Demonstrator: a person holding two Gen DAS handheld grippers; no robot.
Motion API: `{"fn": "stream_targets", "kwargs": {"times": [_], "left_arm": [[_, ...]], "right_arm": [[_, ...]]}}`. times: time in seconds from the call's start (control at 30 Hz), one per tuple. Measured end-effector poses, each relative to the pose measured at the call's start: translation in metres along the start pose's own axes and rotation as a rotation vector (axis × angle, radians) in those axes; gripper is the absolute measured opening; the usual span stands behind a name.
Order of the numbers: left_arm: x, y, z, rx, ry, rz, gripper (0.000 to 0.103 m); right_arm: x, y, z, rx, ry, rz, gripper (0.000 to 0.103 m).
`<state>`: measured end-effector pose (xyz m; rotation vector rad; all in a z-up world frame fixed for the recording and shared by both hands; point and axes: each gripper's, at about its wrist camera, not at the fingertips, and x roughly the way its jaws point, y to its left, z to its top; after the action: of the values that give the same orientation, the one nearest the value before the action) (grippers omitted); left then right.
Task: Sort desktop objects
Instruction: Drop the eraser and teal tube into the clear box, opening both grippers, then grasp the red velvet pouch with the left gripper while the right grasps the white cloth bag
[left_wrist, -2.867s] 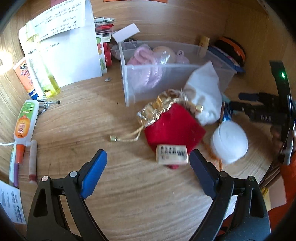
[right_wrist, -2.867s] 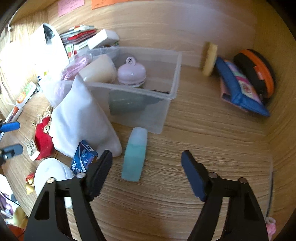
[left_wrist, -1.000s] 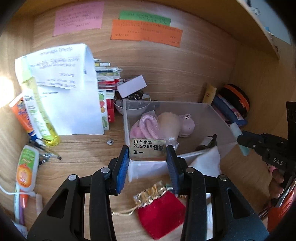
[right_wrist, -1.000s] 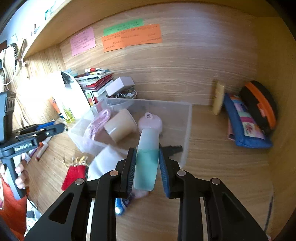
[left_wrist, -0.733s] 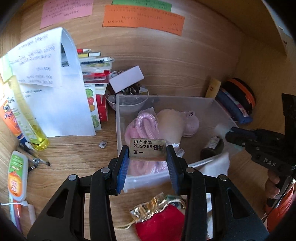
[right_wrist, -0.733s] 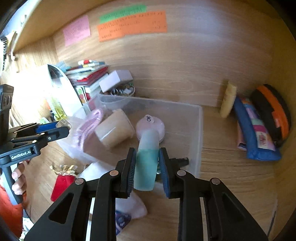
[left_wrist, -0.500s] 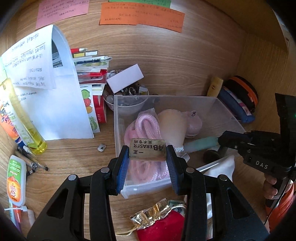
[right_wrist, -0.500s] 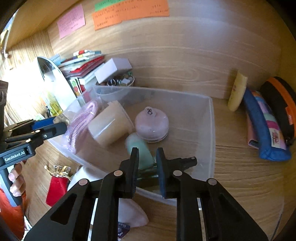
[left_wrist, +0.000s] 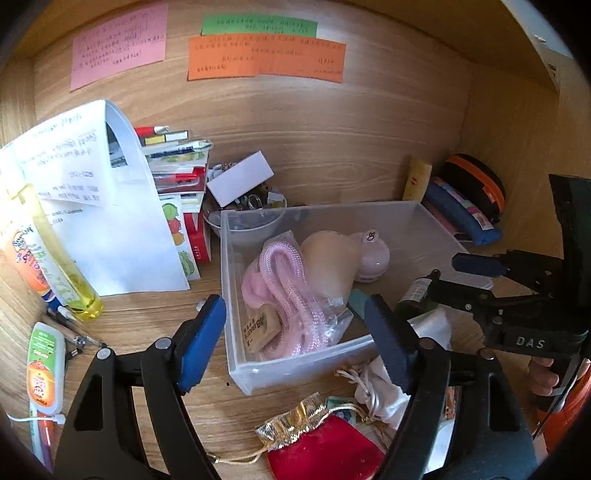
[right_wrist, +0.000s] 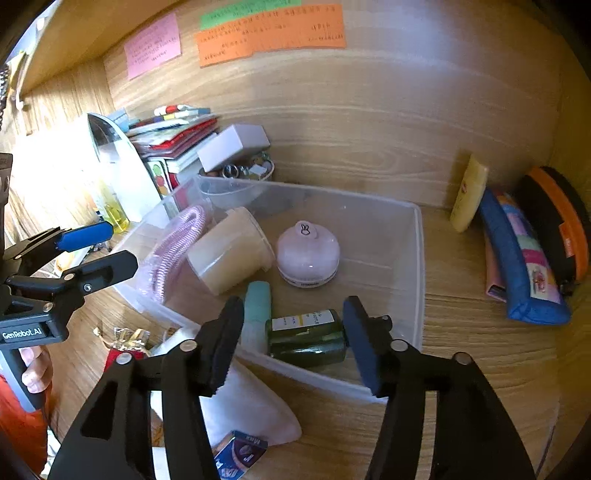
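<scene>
A clear plastic bin (left_wrist: 303, 363) (right_wrist: 419, 266) stands mid-desk. In it lie a pink rope bundle (left_wrist: 284, 284) (right_wrist: 173, 247), a beige cup (left_wrist: 328, 258) (right_wrist: 231, 251), a pink round case (left_wrist: 371, 253) (right_wrist: 308, 254), a dark green bottle (right_wrist: 306, 334), a teal tube (right_wrist: 258, 306) and a tan eraser (left_wrist: 260, 328). My left gripper (left_wrist: 295, 343) is open and empty over the bin's near left corner, above the eraser. My right gripper (right_wrist: 293, 339) is open and empty over the bin's near edge, astride the tube and bottle.
In front of the bin lie a red and gold pouch (left_wrist: 325, 446), a white cloth bag (right_wrist: 251, 402) and a small blue box (right_wrist: 240, 452). Papers and books (left_wrist: 110, 206) stand left, tubes (left_wrist: 42, 365) lie far left, pencil cases (right_wrist: 521, 258) lie right.
Both grippers have opened. The eraser dropped from my left gripper into the bin's near left corner. The teal tube left my right gripper and lies in the bin beside the green bottle.
</scene>
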<state>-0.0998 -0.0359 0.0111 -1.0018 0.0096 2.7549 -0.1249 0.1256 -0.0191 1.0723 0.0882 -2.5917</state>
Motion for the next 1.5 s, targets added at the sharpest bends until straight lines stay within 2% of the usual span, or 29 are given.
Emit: {"fn": "stream_targets", "kwargs": {"times": [0.13,0.2,0.3,0.37,0.5,0.6,0.77,0.93,1.1,1.17,1.23,1.37,1.5], "left_arm": [[-0.01,-0.001,-0.004,-0.003,-0.009,0.01,0.088],[-0.016,-0.001,-0.007,0.002,-0.014,0.017,0.089],[-0.023,-0.001,-0.015,0.013,-0.005,0.02,0.091],[-0.025,-0.002,-0.023,0.024,0.011,0.03,0.095],[-0.024,-0.005,-0.042,0.04,0.058,0.045,0.095],[-0.02,-0.009,-0.057,0.05,0.098,0.028,0.096],[0.003,-0.011,-0.082,0.052,0.217,-0.032,0.096],[0.013,0.003,-0.099,0.054,0.298,0.022,0.096],[0.003,0.023,-0.107,0.034,0.318,0.042,0.096],[-0.001,0.031,-0.108,0.013,0.327,0.05,0.096],[-0.004,0.036,-0.109,-0.01,0.329,0.038,0.096],[-0.007,0.037,-0.104,-0.071,0.327,-0.053,0.096],[0.0,0.024,-0.097,-0.041,0.326,-0.064,0.096]], "right_arm": [[-0.015,0.009,-0.004,-0.024,-0.021,-0.003,0.067],[-0.021,0.013,-0.007,-0.036,-0.03,-0.009,0.073],[-0.029,0.017,-0.013,-0.052,-0.036,-0.009,0.074],[-0.033,0.02,-0.019,-0.062,-0.033,-0.007,0.074],[-0.034,0.026,-0.031,-0.08,-0.018,0.006,0.075],[-0.03,0.03,-0.039,-0.088,0.01,0.026,0.078],[-0.018,0.039,-0.052,-0.106,0.065,0.06,0.082],[-0.004,0.045,-0.058,-0.101,0.124,0.089,0.086],[0.007,0.057,-0.06,-0.143,0.147,0.078,0.086],[0.011,0.059,-0.06,-0.155,0.154,0.063,0.09],[0.016,0.061,-0.059,-0.167,0.159,0.045,0.094],[0.027,0.063,-0.059,-0.175,0.186,0.015,0.098],[0.037,0.062,-0.057,-0.173,0.21,0.003,0.098]]}}
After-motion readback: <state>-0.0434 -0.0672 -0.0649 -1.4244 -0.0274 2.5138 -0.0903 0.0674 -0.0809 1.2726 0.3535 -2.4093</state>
